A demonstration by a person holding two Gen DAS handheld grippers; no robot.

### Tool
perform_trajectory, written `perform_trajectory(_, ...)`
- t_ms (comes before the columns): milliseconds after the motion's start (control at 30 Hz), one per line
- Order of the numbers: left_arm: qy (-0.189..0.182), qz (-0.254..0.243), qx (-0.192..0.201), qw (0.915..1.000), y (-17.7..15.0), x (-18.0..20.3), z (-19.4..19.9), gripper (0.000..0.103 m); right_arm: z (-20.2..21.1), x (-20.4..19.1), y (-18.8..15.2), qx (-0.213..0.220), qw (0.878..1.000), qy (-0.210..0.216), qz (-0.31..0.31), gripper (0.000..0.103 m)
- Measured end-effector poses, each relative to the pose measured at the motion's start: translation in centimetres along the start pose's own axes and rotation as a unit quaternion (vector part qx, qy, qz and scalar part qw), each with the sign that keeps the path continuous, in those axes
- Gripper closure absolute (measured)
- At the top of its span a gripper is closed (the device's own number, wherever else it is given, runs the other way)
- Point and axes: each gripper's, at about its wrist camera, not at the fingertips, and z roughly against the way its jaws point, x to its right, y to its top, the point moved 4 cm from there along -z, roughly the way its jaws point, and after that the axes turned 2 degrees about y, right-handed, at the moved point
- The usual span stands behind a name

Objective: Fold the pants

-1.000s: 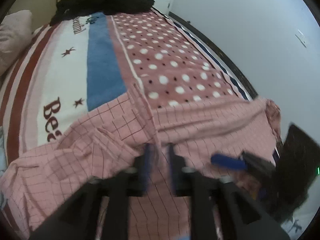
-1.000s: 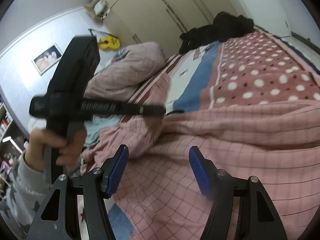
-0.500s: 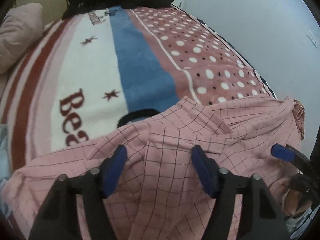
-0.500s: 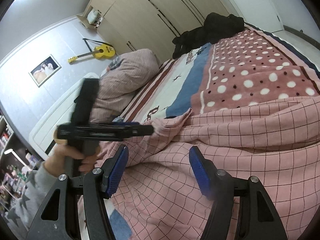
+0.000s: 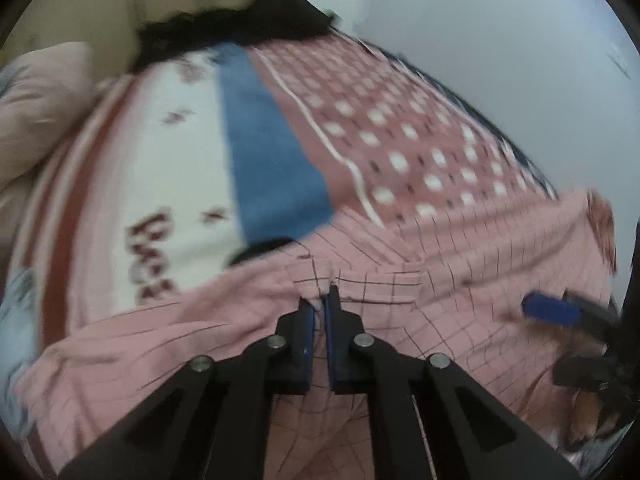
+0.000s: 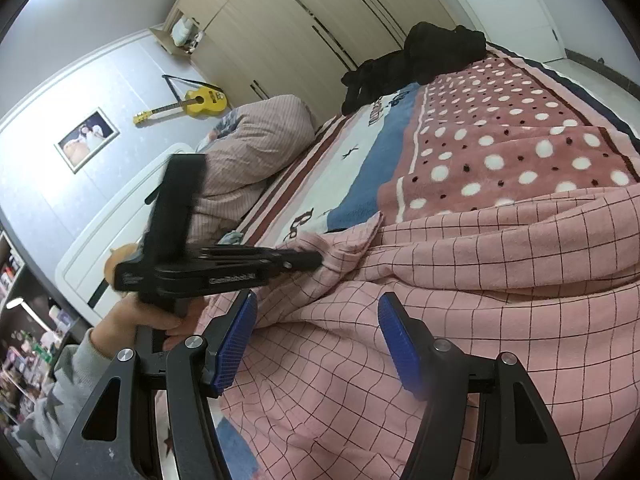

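Note:
Pink checked pants [image 5: 460, 264] lie spread across the near part of the bed, also in the right wrist view [image 6: 480, 280]. My left gripper [image 5: 319, 300] is shut on a raised fold of the pants at their far edge; from the right wrist view it [image 6: 316, 258] pinches that fold at the left. My right gripper [image 6: 316, 340] is open and empty, just above the pants' near part. One of its blue fingertips [image 5: 550, 312] shows at the right of the left wrist view.
The bed has a patterned blanket [image 6: 500, 152] with dots and a blue stripe. Black clothes [image 6: 420, 60] lie at the far end. A pink pillow [image 6: 256, 148] and white headboard [image 6: 120, 240] are at the left. Wardrobes and a yellow guitar [image 6: 196, 104] stand behind.
My left gripper opened half a second ago and has now closed on a fold at the pants' far edge. My right gripper stayed open over the pants.

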Motion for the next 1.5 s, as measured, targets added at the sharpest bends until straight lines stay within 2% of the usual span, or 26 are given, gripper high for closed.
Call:
perform_trajectory(33,0.014,0.010,0.016,0.9997,0.0,-0.7,1.3,0.101,0.1,0.0,0.1,0.001,1.000,0.001,-0.001,0.043)
perform_trajectory(100,0.069,0.023,0.058,0.9956,-0.4,-2.7,4.8,0.101,0.3,-0.1,0.1,0.004,1.000,0.004,-0.001,0.043)
perform_trajectory(167,0.145,0.054,0.077,0.9851,-1.4,-5.9,8.0,0.101,0.5,-0.2,0.2,0.007,1.000,0.007,-0.001,0.043)
perform_trajectory(200,0.175,0.070,0.078,0.9788,-2.0,-7.5,9.1,0.101,0.5,-0.2,0.2,0.008,1.000,0.008,-0.002,0.043)
perform_trajectory(267,0.246,0.102,0.078,0.9607,-4.3,-11.2,11.8,0.101,0.6,-0.3,0.2,0.010,1.000,0.010,-0.002,0.043)
perform_trajectory(400,0.329,0.140,0.055,0.9324,-8.9,-16.4,14.2,0.101,0.7,-0.5,0.3,0.010,1.000,0.020,-0.006,0.043)
perform_trajectory(467,0.376,0.145,0.041,0.9141,-10.9,-18.5,14.5,0.101,0.7,-0.7,0.2,0.008,1.000,0.023,-0.004,0.043)
perform_trajectory(500,0.387,0.152,0.035,0.9088,-11.6,-19.2,14.5,0.101,0.6,-0.8,0.2,0.005,1.000,0.024,-0.003,0.043)
perform_trajectory(567,0.388,0.172,0.027,0.9051,-12.6,-20.6,14.1,0.101,0.5,-0.9,0.1,0.000,1.000,0.026,-0.002,0.043)
perform_trajectory(633,0.413,0.170,0.022,0.8943,-12.9,-21.7,13.7,0.098,0.4,-1.1,0.1,-0.003,1.000,0.025,0.001,0.043)
perform_trajectory(667,0.414,0.178,0.018,0.8927,-13.0,-22.2,13.6,0.098,0.5,-1.2,0.1,-0.005,1.000,0.020,0.005,0.043)
perform_trajectory(700,0.400,0.193,0.015,0.8960,-13.0,-22.7,13.5,0.098,0.6,-1.3,0.2,-0.009,1.000,0.012,0.010,0.043)
perform_trajectory(767,0.373,0.213,0.002,0.9030,-13.0,-22.8,13.7,0.083,1.6,-1.6,0.2,-0.017,1.000,0.001,0.023,0.043)
perform_trajectory(833,0.379,0.200,0.026,0.9029,-13.0,-21.6,15.2,0.029,3.7,-1.7,0.2,-0.016,0.999,-0.013,0.035,0.042)
perform_trajectory(867,0.386,0.186,0.050,0.9022,-12.9,-20.7,16.2,0.024,4.8,-1.7,0.2,-0.016,0.999,-0.024,0.041,0.037)
perform_trajectory(900,0.383,0.177,0.062,0.9042,-13.0,-19.8,17.0,0.023,6.5,-1.5,0.1,-0.017,0.998,-0.041,0.047,0.033)
perform_trajectory(933,0.356,0.178,0.064,0.9152,-13.1,-18.8,17.8,0.023,7.8,-1.2,-0.1,-0.018,0.997,-0.052,0.049,0.029)
perform_trajectory(1067,0.218,0.193,0.068,0.9543,-13.8,-15.2,18.7,0.023,13.5,1.0,-1.7,-0.033,0.992,-0.113,0.041,0.027)
perform_trajectory(1133,0.163,0.195,0.057,0.9654,-14.5,-13.4,17.8,0.022,16.8,2.5,-2.7,-0.029,0.989,-0.144,0.027,0.025)
perform_trajectory(1167,0.132,0.202,0.047,0.9693,-14.9,-12.7,17.0,0.022,18.7,3.4,-3.3,-0.023,0.987,-0.156,0.014,0.020)
perform_trajectory(1233,0.084,0.214,0.027,0.9729,-15.6,-11.5,15.1,0.020,21.3,4.8,-4.1,-0.010,0.985,-0.173,-0.009,0.014)
perform_trajectory(1300,0.049,0.233,0.008,0.9713,-16.4,-11.0,12.6,0.020,23.6,6.7,-5.0,0.003,0.978,-0.209,-0.028,0.012)
perform_trajectory(1367,0.016,0.265,-0.011,0.9641,-17.0,-11.4,10.0,0.020,24.8,8.7,-5.5,0.004,0.971,-0.235,-0.052,0.011)
perform_trajectory(1400,-0.002,0.285,-0.017,0.9585,-17.3,-11.9,8.8,0.020,25.0,9.7,-5.9,0.000,0.970,-0.235,-0.068,0.011)
perform_trajectory(1433,-0.016,0.305,-0.018,0.9520,-17.4,-12.2,7.8,0.020,24.9,10.7,-6.1,-0.003,0.970,-0.226,-0.085,0.011)
perform_trajectory(1500,-0.020,0.327,-0.018,0.9448,-17.4,-12.9,6.2,0.020,24.2,12.2,-6.3,-0.009,0.972,-0.203,-0.115,0.010)
